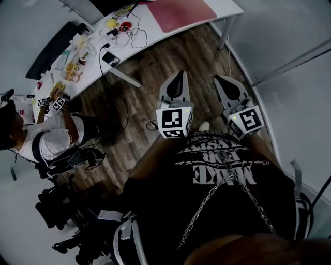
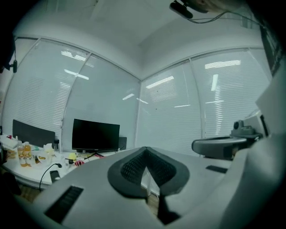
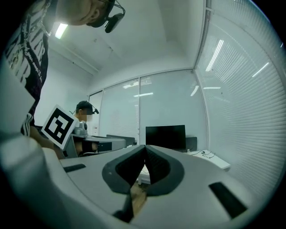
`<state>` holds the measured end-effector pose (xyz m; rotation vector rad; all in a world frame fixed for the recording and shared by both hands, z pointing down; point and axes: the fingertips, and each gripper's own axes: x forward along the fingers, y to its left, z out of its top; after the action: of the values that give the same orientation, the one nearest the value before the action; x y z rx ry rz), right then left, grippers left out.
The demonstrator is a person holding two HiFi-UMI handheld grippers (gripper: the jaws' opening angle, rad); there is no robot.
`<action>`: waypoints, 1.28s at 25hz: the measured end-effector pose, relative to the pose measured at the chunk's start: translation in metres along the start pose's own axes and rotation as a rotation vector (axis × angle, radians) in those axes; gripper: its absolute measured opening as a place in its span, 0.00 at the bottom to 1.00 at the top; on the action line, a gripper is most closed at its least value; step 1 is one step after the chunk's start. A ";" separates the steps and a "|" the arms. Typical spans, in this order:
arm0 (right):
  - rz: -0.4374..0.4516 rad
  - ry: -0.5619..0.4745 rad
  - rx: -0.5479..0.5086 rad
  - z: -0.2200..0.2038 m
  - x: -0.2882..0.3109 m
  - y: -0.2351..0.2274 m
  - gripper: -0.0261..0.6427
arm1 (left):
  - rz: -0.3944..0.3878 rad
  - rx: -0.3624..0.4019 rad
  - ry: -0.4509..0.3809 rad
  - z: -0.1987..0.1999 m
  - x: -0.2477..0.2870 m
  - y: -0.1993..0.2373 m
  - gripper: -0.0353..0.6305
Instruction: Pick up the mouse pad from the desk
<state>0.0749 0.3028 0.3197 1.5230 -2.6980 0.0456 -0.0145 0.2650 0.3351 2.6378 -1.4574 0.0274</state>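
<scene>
The mouse pad (image 1: 182,13), a flat reddish-pink rectangle, lies on the white desk (image 1: 158,32) at the top of the head view. Both grippers are held level in front of my body, over the wooden floor and well short of the desk. My left gripper (image 1: 179,74) is shut with nothing in it, and in its own view the left gripper (image 2: 145,150) shows its dark pads meeting at the tip. My right gripper (image 1: 220,79) is beside it, also shut and empty. In its own view the right gripper (image 3: 145,148) shows its pads closed together. Neither gripper view shows the mouse pad.
Another person (image 1: 47,141) sits at the left by the desk's cluttered end, where bottles and cables (image 1: 77,57) lie. A black monitor (image 2: 95,135) stands on the desk; the monitor (image 3: 165,136) also shows ahead. A desk leg (image 1: 124,77) slants to the floor. Blind-covered glass walls enclose the room.
</scene>
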 end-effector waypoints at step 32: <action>-0.108 0.050 -0.045 -0.004 0.167 -0.148 0.04 | -0.046 -0.020 0.011 0.010 0.214 0.099 0.06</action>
<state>0.1154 0.0835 0.3327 1.6293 -2.5563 0.0181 0.0158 0.0317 0.3515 2.6501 -1.3852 0.0231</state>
